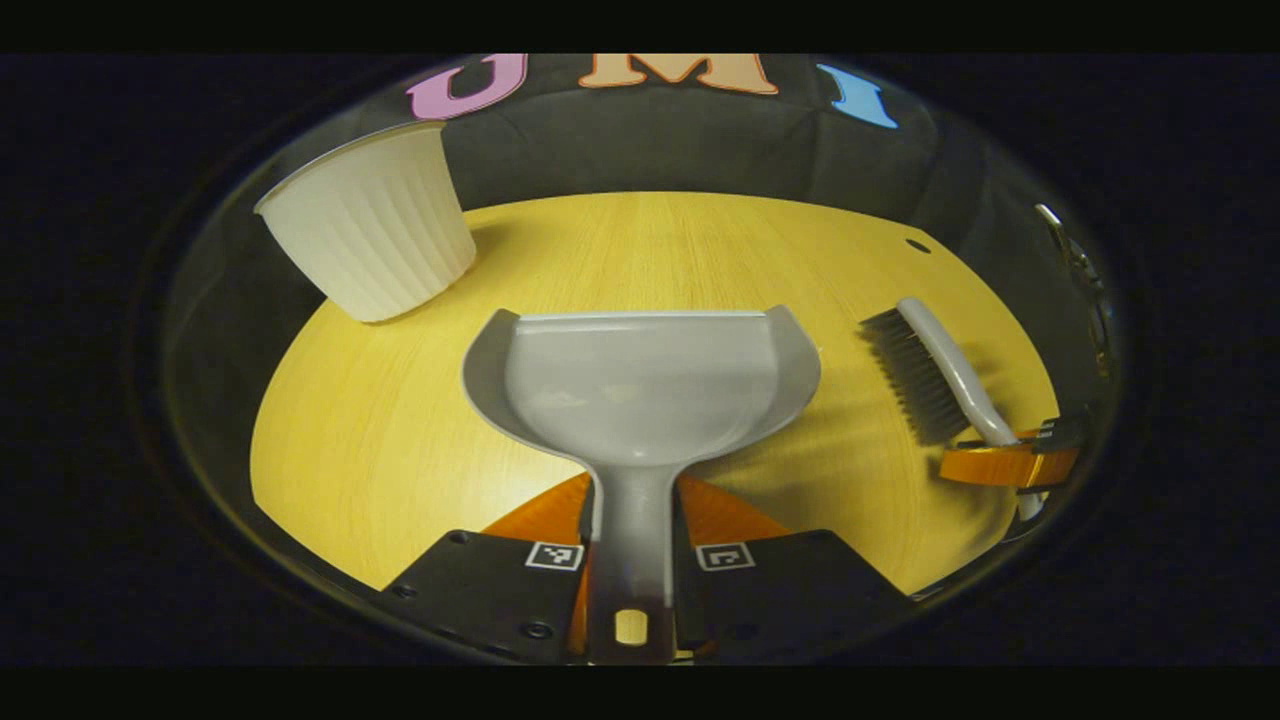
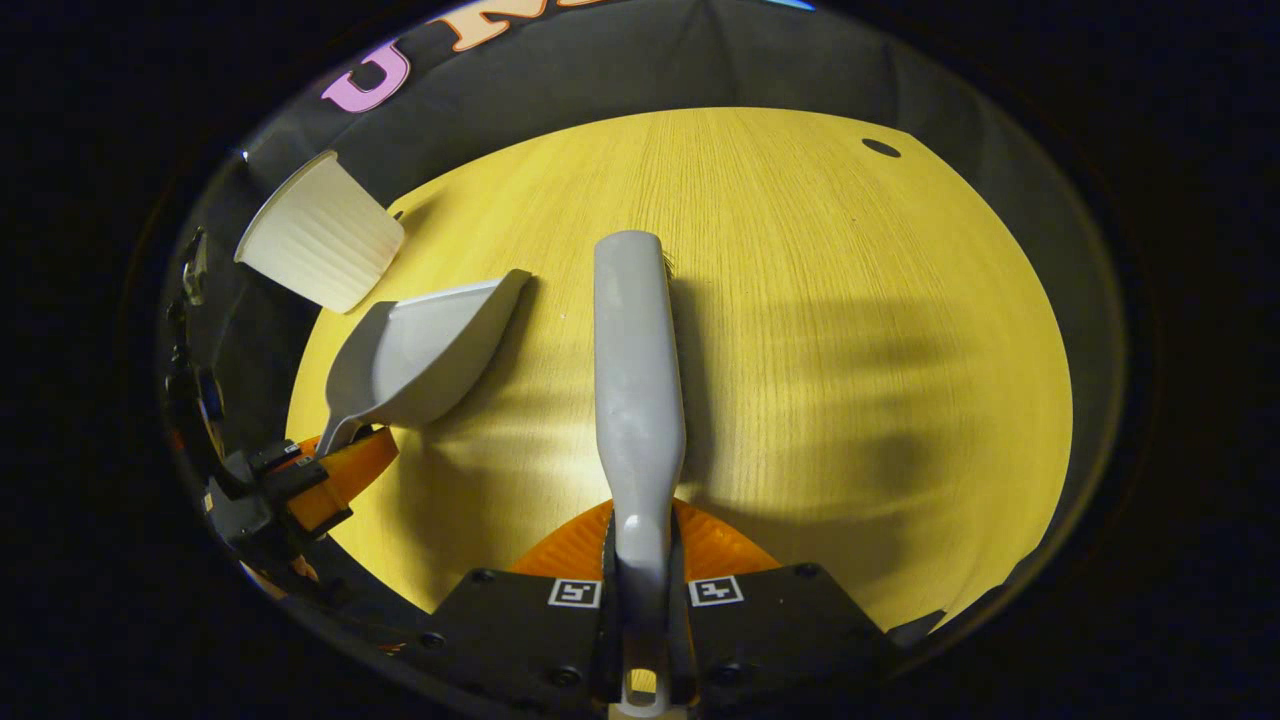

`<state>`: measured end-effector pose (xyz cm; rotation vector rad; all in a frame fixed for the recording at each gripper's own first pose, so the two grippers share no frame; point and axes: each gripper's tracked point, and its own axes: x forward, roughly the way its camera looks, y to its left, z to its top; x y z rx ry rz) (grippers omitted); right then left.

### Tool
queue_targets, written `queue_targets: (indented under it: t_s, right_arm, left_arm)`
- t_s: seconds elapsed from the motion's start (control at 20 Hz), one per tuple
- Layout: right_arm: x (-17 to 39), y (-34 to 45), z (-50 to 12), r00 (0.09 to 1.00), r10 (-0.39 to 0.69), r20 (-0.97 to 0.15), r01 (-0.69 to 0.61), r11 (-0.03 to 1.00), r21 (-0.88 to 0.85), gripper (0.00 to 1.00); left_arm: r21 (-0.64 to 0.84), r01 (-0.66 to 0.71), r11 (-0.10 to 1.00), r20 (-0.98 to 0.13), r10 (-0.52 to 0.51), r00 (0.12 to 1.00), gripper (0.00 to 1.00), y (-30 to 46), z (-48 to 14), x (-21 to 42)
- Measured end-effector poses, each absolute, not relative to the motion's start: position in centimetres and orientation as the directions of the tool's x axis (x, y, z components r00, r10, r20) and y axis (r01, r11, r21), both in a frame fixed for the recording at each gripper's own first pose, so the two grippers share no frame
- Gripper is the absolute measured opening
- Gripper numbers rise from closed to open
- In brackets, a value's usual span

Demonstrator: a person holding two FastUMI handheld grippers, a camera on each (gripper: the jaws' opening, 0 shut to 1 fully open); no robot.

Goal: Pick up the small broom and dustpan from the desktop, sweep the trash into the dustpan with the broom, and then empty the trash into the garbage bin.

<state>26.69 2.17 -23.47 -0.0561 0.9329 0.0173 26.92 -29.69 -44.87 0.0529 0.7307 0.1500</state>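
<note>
In the left gripper view, your left hand-held gripper is clamped on the dustpan, both fingers pressing the flat, narrow handle from either side. The handle is smooth grey plastic with a small slot near its end, and it widens forward into a broad, shallow scoop with raised, curved side walls and a straight front lip. The pan points away from you over the middle of the worktop, a pale yellow wood-grain surface with fine lines running front to back.

In the right gripper view, your right hand-held gripper is closed on the small broom, gripping its slim handle just ahead of a hanging hole at the end. From above, the broom shows a smooth, rounded grey back that swells in the middle and tapers to a blunt tip, pointing straight toward the far edge of the worktop. In the left gripper view its dark, stiff bristles show in a dense row along the underside, with the broom held near the worktop's right edge.

Both tools sit side by side, apart, neither touching the other.

Farther off, at the far left corner, stands the garbage bin, a cream, ribbed, tapered tub, wider at its open rim. A small dark hole marks the far right corner.
</note>
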Motion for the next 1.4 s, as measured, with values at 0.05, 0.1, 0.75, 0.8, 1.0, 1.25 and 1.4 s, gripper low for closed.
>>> queue_targets:
  t_s: [0.05, 0.1, 0.75, 0.8, 1.0, 1.25, 1.4]
  right_arm:
    - [26.7, 2.2, -23.7, 0.586, -0.010, -0.811, -0.036, 0.999, -0.038, 0.16]
    - [26.6, 2.2, -23.7, 0.583, -0.004, -0.812, -0.037, 0.999, -0.032, 0.16]
    - [26.5, 4.9, -23.6, 0.587, 0.120, -0.801, -0.095, 0.992, 0.080, 0.70]
    - [26.7, 5.2, -23.4, 0.593, 0.134, -0.794, -0.102, 0.991, 0.091, 0.94]
    - [27.4, 5.4, -21.9, 0.677, 0.147, -0.721, -0.112, 0.989, 0.097, 0.93]
    - [27.3, 4.5, -15.2, 0.891, 0.091, -0.446, -0.067, 0.995, 0.069, 0.93]
    - [25.1, 4.0, -7.8, 0.988, 0.025, -0.153, -0.023, 1.000, 0.012, 0.93]
  left_arm:
    - [0.102, -0.114, 0.988, -0.659, 0.153, 0.737, 0.27, -29.9, -45.0, 26.9]
    - [0.096, -0.109, 0.989, -0.663, 0.145, 0.734, 0.27, -29.9, -45.2, 26.8]
    - [0.168, -0.080, 0.983, -0.634, 0.170, 0.755, 0.69, -29.2, -45.0, 26.6]
    - [0.170, -0.076, 0.982, -0.624, 0.168, 0.763, 0.86, -29.3, -44.5, 26.5]
    - [0.205, -0.103, 0.973, -0.521, 0.198, 0.831, 0.96, -29.5, -41.8, 25.9]
    - [0.216, -0.144, 0.966, -0.300, 0.206, 0.931, 0.96, -29.7, -34.0, 23.6]
    - [0.216, -0.176, 0.960, -0.134, 0.208, 0.969, 0.95, -29.3, -28.5, 21.9]
